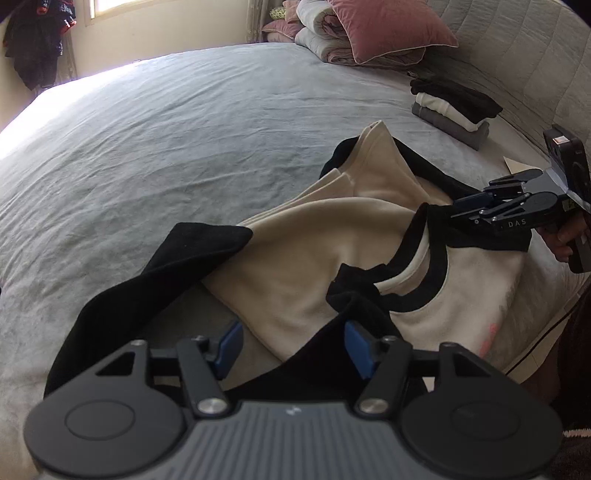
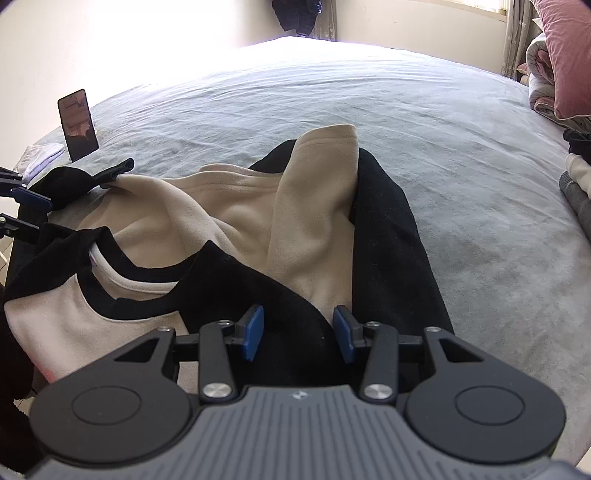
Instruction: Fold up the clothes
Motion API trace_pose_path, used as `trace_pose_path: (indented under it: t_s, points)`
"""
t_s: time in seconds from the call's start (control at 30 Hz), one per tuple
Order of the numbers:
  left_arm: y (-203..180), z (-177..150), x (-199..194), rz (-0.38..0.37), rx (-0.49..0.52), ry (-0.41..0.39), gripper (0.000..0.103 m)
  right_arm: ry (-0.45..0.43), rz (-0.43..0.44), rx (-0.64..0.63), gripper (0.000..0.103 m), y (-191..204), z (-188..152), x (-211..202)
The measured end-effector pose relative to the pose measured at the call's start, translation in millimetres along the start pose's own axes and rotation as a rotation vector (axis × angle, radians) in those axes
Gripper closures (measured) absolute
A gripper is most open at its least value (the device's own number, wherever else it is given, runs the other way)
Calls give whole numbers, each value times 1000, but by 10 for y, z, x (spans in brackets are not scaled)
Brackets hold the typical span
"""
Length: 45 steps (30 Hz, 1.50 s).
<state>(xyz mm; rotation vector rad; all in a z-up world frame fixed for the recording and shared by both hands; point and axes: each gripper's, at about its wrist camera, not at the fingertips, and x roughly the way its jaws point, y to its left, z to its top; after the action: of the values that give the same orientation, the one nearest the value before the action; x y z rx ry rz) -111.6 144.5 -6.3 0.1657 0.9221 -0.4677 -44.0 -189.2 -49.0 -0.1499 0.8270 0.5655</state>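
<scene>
We see a cream sweatshirt (image 1: 317, 254) with black sleeves and a black collar lying crumpled on the grey bed (image 1: 166, 155), toward five o'clock in the left wrist view. Our left gripper (image 1: 291, 347) is released, its blue pads spread with a black sleeve (image 1: 147, 288) running loosely past them. Our right gripper (image 2: 298, 332) stands partly spread over black cloth at the shoulder; whether its pads press that cloth we cannot tell. A stack of folded clothes (image 1: 452, 107) sits at two o'clock, pillows (image 1: 369, 29) at one o'clock.
</scene>
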Motion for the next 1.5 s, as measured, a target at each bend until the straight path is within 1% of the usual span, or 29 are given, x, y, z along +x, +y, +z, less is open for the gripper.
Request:
trace_pose_path:
  t_s: [0.17, 0.23, 0.33, 0.4, 0.47, 0.5, 0.53, 0.57, 0.6, 0.67, 0.83, 0.9, 1.0, 1.1, 1.13, 1.2, 1.27, 1.33, 1.4, 1.43, 1.5]
  points:
    - [91, -132, 146, -42, 17, 77, 41, 15, 6, 19, 79, -27, -32, -19]
    - [125, -194, 164, -36, 18, 93, 41, 17, 1, 6, 83, -10, -56, -43]
    - [184, -267, 133, -33, -17, 85, 42, 16, -7, -6, 86, 10, -96, -70]
    - [207, -314, 111, -24, -44, 78, 50, 7, -13, -5, 87, 18, -117, -81]
    - [163, -362, 83, 7, -75, 61, 67, -10, -25, 18, 87, 25, -143, -76]
    - [112, -391, 62, 24, -78, 43, 72, -18, -34, 34, 87, 34, -158, -69]
    - [61, -420, 41, 40, -82, 25, 85, -26, -48, 38, 86, 64, -171, -59]
    - [14, -450, 13, 60, -88, 3, 93, -35, -68, 19, 87, 111, -177, -55]
    - [-18, -476, -21, 77, -101, -20, 95, -43, -86, -3, 88, 159, -179, -62]
    - [-29, -505, -104, 108, -141, -72, 96, -63, -118, -35, 92, 239, -181, -94]
    - [91, -441, -403, 177, -259, -215, 96, -153, -184, -39, 94, 320, -171, -248]
    - [118, -383, -503, 216, -273, -277, 97, -193, -205, -38, 94, 348, -159, -306]
    - [123, -283, -605, 269, -265, -366, 97, -254, -253, -47, 94, 388, -124, -378]
    - [115, -157, -679, 290, -250, -449, 97, -310, -300, -36, 95, 387, -72, -441]
    - [114, -107, -685, 291, -243, -455, 97, -317, -306, -26, 95, 369, -53, -453]
    - [130, -9, -647, 296, -234, -410, 97, -303, -300, -4, 95, 302, -12, -444]
    - [194, 32, -538, 283, -272, -303, 97, -264, -272, 23, 95, 227, 4, -380]
    - [260, -19, -412, 268, -307, -229, 97, -229, -243, 46, 94, 166, 7, -310]
    - [296, -101, -245, 264, -309, -147, 96, -209, -221, 54, 94, 149, -2, -251]
    - [308, -136, -174, 261, -306, -111, 96, -205, -215, 49, 87, 164, -6, -238]
    - [316, -185, -90, 238, -300, -65, 92, -207, -205, 27, 84, 191, 10, -247]
